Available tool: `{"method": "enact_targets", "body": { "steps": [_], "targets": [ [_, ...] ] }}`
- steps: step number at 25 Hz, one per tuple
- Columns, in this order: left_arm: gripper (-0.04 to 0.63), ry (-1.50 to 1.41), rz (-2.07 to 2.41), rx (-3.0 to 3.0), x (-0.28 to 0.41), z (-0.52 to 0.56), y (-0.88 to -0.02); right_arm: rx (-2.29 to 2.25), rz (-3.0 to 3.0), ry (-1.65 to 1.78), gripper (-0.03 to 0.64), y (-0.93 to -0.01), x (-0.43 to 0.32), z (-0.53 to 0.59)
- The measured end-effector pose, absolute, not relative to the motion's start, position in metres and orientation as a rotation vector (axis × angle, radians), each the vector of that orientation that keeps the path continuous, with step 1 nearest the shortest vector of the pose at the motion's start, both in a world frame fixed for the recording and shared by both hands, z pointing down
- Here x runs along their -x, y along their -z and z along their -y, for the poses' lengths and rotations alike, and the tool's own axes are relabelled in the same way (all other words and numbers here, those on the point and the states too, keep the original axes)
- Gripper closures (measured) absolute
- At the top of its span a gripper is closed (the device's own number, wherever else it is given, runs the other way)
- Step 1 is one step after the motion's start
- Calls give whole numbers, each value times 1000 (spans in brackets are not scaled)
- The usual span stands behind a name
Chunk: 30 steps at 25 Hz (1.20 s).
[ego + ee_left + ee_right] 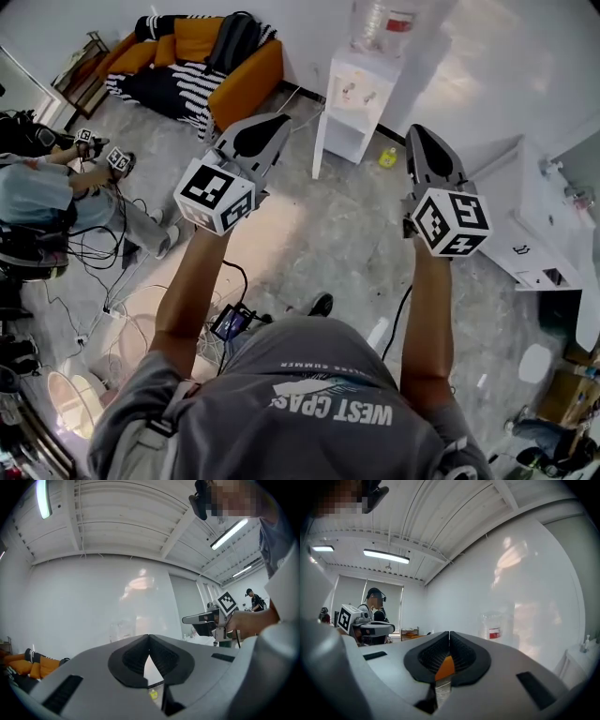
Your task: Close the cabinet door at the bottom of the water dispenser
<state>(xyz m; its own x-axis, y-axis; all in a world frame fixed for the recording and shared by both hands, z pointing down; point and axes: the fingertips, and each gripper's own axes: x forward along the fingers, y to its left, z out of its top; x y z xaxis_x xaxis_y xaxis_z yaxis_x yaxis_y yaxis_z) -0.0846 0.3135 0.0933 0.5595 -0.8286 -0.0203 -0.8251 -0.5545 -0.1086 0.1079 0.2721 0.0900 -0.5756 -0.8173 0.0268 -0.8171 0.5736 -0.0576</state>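
The white water dispenser (356, 89) stands against the far wall with a clear bottle (380, 21) on top. Its bottom cabinet door (320, 142) hangs open, swung out to the left. Both grippers are held up in the air, well short of it. My left gripper (274, 125) is shut and empty, with its tips meeting (149, 637). My right gripper (418, 137) is likewise shut on nothing (449, 634). The bottle (492, 628) shows faintly in the right gripper view. Each gripper view catches the other gripper off to one side.
A small yellow object (387, 157) lies on the floor right of the dispenser. An orange sofa (239, 80) with striped and black items stands at the back left. A seated person (56, 192) and floor cables (103, 253) are at left. White furniture (530, 220) lines the right.
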Motion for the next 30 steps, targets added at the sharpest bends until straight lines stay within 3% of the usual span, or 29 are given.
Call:
{"method": "enact_targets", "body": {
  "steps": [18,30],
  "targets": [
    [580,137,-1443,2647,11,-250,-95,1369,-2773,139,588,-97,-173,-209],
    [580,90,-1290,2738,-22,-186,-108,1548,-2716,131,588,-109,-210,-177]
  ]
}}
